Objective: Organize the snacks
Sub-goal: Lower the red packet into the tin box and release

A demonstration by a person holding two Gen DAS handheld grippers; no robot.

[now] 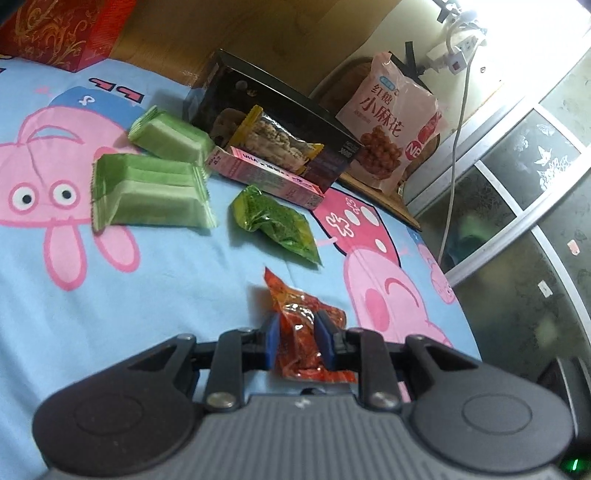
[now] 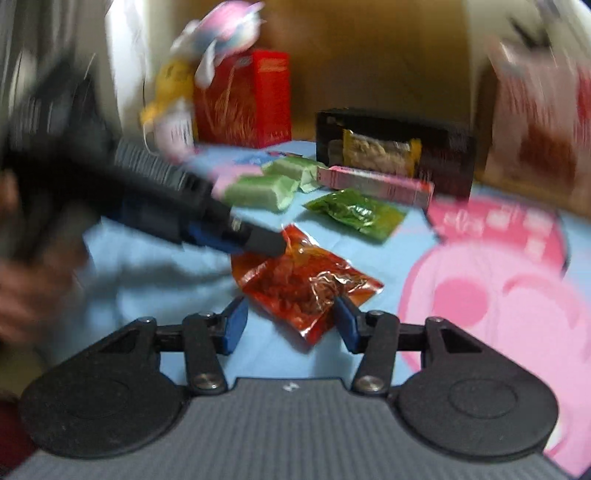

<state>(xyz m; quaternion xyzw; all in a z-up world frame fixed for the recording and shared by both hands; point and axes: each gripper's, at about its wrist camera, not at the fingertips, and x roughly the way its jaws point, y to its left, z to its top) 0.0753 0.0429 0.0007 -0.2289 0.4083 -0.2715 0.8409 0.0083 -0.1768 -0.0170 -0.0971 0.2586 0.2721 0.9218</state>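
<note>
While we look past the left tool (image 1: 297, 341), we see a black open box (image 1: 273, 122) lying on its side at the far edge of the bed sheet (image 1: 147, 295), with a yellow-edged clear packet of pale, nutty snack (image 1: 275, 142) leaning in its opening. A pink carton (image 1: 264, 173) lies flat just in front of that box, touching the packet's lower edge. Two pale green wrapped bars (image 1: 159, 173) rest side by side to the left of the carton, and a green foil packet (image 1: 277, 223) lies alone nearer to us. Behind the box, off the sheet, a big pink bag of brown-sugar twists (image 1: 391, 118) stands upright, and a red gift box (image 1: 62, 33) sits in the far left corner.

Our left tool pinches the red snack packet (image 1: 304, 332) between its blue pads (image 1: 271, 343), which press on both sides of it. The packet is glossy, crinkled and orange-red, with reddish pieces showing through the film. It lies on the blue cartoon-pig sheet, nearest to us of all the snacks.

From the right wrist view, which is blurred, the right tool (image 2: 290, 326) stands spread wide, its pads either side of the packet's near corner, gripping nothing.
</note>
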